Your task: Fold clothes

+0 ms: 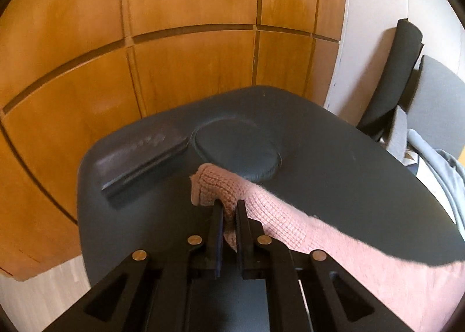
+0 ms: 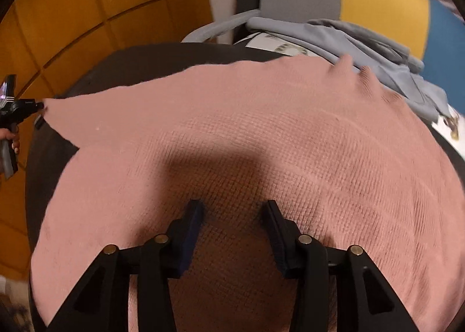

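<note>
Left wrist view: the left hand-held gripper (image 1: 229,210) is clamped on the cuff end of a pink knit sweater (image 1: 290,224), its sleeve trailing off to that gripper's right across the dark bench (image 1: 348,157). Right wrist view: the right hand-held gripper (image 2: 232,210), jaws apart and holding nothing, hovers low over the sweater's body, which lies spread flat beneath and ahead of it. With the sleeve drawn outward, folding looks partway at most; a grey garment (image 2: 363,44) waits beyond.
</note>
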`<move>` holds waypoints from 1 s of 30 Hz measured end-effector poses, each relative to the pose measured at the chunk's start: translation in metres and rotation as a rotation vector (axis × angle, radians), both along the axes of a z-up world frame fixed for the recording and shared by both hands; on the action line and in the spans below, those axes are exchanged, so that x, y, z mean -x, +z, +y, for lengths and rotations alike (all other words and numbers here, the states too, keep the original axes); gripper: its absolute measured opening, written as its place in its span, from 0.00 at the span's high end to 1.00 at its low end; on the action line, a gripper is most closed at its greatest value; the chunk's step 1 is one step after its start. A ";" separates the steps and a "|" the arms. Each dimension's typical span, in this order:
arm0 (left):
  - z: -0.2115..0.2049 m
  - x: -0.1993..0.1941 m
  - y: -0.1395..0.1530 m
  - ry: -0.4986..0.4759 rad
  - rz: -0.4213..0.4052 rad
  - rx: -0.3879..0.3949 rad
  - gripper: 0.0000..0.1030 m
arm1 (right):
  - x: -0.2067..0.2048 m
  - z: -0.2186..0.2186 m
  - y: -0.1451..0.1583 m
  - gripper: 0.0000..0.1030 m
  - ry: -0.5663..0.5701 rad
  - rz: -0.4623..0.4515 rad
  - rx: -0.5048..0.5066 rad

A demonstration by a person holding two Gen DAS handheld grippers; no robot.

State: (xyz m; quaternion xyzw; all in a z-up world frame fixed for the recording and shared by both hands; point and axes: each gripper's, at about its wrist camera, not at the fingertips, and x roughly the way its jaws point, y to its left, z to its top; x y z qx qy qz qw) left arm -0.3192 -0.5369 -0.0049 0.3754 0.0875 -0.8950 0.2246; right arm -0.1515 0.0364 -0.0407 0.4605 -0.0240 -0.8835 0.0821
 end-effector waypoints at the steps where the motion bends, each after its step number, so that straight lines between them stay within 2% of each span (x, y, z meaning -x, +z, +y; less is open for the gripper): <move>1: 0.002 0.008 -0.002 0.004 -0.013 0.016 0.94 | -0.002 0.002 -0.002 0.55 -0.022 0.011 0.014; 3: 0.008 0.019 -0.016 0.021 -0.072 0.053 0.94 | -0.006 0.003 -0.006 0.54 -0.053 0.036 0.032; 7: 0.013 0.009 -0.029 0.057 -0.119 -0.020 0.89 | -0.005 -0.001 -0.006 0.51 -0.061 0.041 0.026; 9: 0.007 -0.012 -0.020 0.094 -0.069 -0.083 0.84 | -0.004 0.002 -0.004 0.51 -0.055 0.039 0.046; 11: 0.001 -0.037 -0.003 0.154 -0.001 -0.070 0.81 | -0.010 0.007 0.003 0.51 -0.048 0.060 0.091; 13: -0.001 -0.057 0.012 0.216 0.046 -0.028 0.81 | -0.027 0.017 0.020 0.51 -0.056 0.134 0.152; 15: 0.009 -0.080 0.034 0.280 0.124 0.037 0.83 | -0.040 0.034 0.037 0.49 -0.096 0.192 0.127; 16: 0.020 -0.087 0.041 0.271 0.178 0.038 0.83 | -0.045 0.043 0.046 0.49 -0.118 0.215 0.105; 17: 0.040 -0.091 0.045 0.219 0.215 0.031 0.83 | -0.047 0.053 0.051 0.49 -0.140 0.224 0.077; 19: 0.099 -0.089 0.048 0.038 0.213 0.026 0.82 | -0.040 0.077 0.052 0.51 -0.176 0.205 0.032; 20: 0.133 -0.088 0.047 -0.062 0.202 0.025 0.82 | -0.035 0.085 0.051 0.54 -0.189 0.193 0.015; 21: 0.175 -0.088 0.043 -0.178 0.172 0.027 0.82 | -0.026 0.092 0.048 0.61 -0.200 0.171 -0.005; 24: 0.286 -0.096 0.026 -0.461 0.107 0.000 0.82 | 0.000 0.103 0.037 0.64 -0.217 0.130 -0.028; 27: 0.368 -0.106 0.003 -0.645 0.052 0.003 0.79 | 0.013 0.111 0.028 0.64 -0.242 0.115 -0.038; 30: 0.422 -0.093 -0.026 -0.711 -0.050 0.150 0.79 | 0.026 0.118 0.018 0.64 -0.268 0.099 -0.049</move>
